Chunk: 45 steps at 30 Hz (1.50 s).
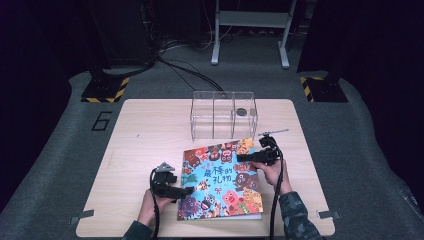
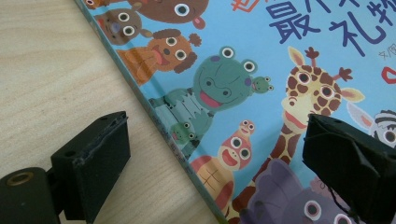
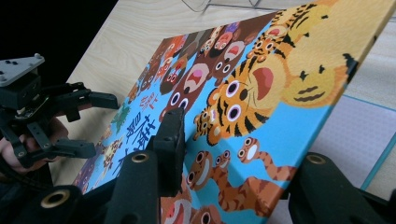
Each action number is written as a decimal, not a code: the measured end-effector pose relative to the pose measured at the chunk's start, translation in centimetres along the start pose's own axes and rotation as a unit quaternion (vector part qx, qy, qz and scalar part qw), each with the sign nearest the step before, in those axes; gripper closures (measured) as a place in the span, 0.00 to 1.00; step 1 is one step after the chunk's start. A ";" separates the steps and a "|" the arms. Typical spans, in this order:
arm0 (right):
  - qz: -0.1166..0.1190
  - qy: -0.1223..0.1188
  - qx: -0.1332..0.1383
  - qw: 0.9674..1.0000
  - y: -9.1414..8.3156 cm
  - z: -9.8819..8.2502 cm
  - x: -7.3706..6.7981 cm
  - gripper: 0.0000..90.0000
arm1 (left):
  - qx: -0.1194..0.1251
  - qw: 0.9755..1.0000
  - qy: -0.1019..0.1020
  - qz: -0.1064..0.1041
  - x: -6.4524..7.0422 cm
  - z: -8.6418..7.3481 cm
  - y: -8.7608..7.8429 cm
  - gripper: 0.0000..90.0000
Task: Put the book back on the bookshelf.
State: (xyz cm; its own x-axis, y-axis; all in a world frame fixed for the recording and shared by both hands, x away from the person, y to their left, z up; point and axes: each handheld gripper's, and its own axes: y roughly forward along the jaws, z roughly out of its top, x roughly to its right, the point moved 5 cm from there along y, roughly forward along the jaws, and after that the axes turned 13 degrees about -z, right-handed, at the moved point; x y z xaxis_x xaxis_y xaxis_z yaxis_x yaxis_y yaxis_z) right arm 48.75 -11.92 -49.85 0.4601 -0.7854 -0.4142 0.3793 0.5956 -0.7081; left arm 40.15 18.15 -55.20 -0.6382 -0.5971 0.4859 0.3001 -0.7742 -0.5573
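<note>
My right gripper (image 1: 243,157): jaws clamped on the book (image 1: 220,177) cover's edge, lifting it. My left gripper (image 2: 219,154): jaws wide apart, empty, straddling the spine on the desk (image 1: 145,135).

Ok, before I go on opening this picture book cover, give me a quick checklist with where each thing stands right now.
1. Right gripper clamped on the book cover: ok, jaws close on its edge, cover raised.
2. Left gripper ready at the spine side: ok, open, jaws straddle the book's edge.
3. Left gripper pressing the book down: cannot tell.
4. Clear plastic organizer out of the cover's swing: cannot tell; it stands close behind the book.
5. Book fully on the table: ok.
</note>
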 end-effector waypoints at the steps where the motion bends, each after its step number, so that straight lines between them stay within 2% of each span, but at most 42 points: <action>1: -0.001 -0.004 0.000 1.000 -0.1 0.0 -0.1 0.65 | 0.000 1.000 0.001 0.001 -0.1 0.1 0.0 0.08; 2: -0.003 -0.008 0.004 1.000 -0.2 0.0 -0.1 0.65 | 0.000 1.000 -0.005 0.000 -0.1 0.1 0.0 0.08; 7: -0.001 -0.030 0.019 0.999 -0.9 0.0 -0.6 0.66 | -0.002 1.000 -0.004 0.001 -0.4 0.3 0.0 0.07; 10: 0.000 -0.037 0.022 0.999 -1.2 0.0 -0.7 0.66 | -0.005 1.000 -0.008 -0.004 -0.4 0.4 0.0 0.07; 14: 0.002 -0.039 0.024 0.999 -1.3 -0.1 -0.7 0.66 | -0.006 1.000 -0.003 0.000 -0.5 0.4 0.0 0.07; 17: 0.008 -0.030 0.022 0.999 -1.2 -0.1 -0.5 0.66 | -0.008 1.000 -0.004 -0.003 -0.4 0.5 0.1 0.07; 20: 0.010 -0.025 0.014 1.000 -1.1 0.3 -0.4 0.64 | -0.011 1.000 0.005 0.006 -0.3 0.6 0.4 0.07; 21: 0.003 -0.030 0.012 0.999 -1.0 0.5 -0.5 0.63 | -0.022 1.000 0.012 0.009 -0.2 0.6 0.4 0.08; 22: -0.001 -0.030 0.008 1.000 -0.8 0.6 -0.5 0.62 | -0.029 0.999 0.024 0.022 -0.3 0.6 0.5 0.08; 24: -0.008 -0.027 0.001 1.000 -0.6 0.9 -0.5 0.60 | -0.025 0.999 0.020 0.018 -0.1 0.7 0.7 0.07; 25: -0.014 -0.029 -0.002 0.999 -0.4 0.9 -0.5 0.59 | -0.039 0.999 0.032 0.018 -0.2 0.6 0.5 0.07; 26: -0.017 -0.030 -0.003 0.999 -0.3 1.0 -0.5 0.58 | -0.039 0.999 0.033 0.017 -0.2 0.6 0.5 0.08; 28: -0.013 -0.025 -0.004 1.000 0.0 1.1 -0.4 0.56 | -0.037 0.999 0.037 0.015 -0.2 0.7 0.6 0.08; 29: -0.012 -0.015 -0.009 1.000 0.2 1.2 -0.2 0.53 | -0.042 0.998 0.045 0.017 -0.2 0.7 0.6 0.08; 32: -0.012 -0.002 -0.016 1.000 0.5 1.3 0.1 0.53 | -0.045 0.997 0.057 0.017 -0.3 0.7 0.7 0.09; 33: -0.008 0.005 -0.018 1.000 0.8 1.5 0.5 0.53 | -0.053 0.997 0.060 0.013 -0.2 0.7 0.7 0.09; 35: -0.004 0.013 -0.016 1.000 1.1 1.8 0.9 0.54 | -0.054 0.996 0.063 0.013 -0.3 0.6 0.6 0.10; 37: -0.007 0.009 -0.012 1.000 1.2 2.0 1.0 0.54 | -0.053 0.996 0.064 0.013 -0.3 0.6 0.7 0.10; 39: -0.005 0.018 -0.012 1.000 1.4 2.3 1.2 0.54 | -0.052 0.996 0.064 0.013 -0.2 0.6 0.7 0.10; 42: -0.016 0.026 -0.008 0.999 1.6 2.7 1.5 0.60 | -0.047 0.997 0.066 0.015 -0.3 0.6 0.7 0.10; 44: -0.022 0.025 -0.008 0.999 1.6 2.8 1.4 0.61 | -0.042 0.997 0.061 0.013 -0.2 0.6 0.8 0.10; 45: -0.024 0.015 -0.001 1.000 1.5 2.9 1.3 0.62 | -0.039 0.997 0.058 0.010 -0.2 0.6 0.7 0.10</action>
State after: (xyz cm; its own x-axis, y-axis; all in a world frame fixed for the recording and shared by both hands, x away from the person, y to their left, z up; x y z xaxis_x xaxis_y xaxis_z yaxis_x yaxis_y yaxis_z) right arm 52.24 -11.60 -49.77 0.4164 -0.8178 -0.3971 0.3983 0.5568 -0.7290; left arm 40.98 17.59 -55.30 -0.7120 -0.5800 0.3959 0.2593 -0.7411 -0.6193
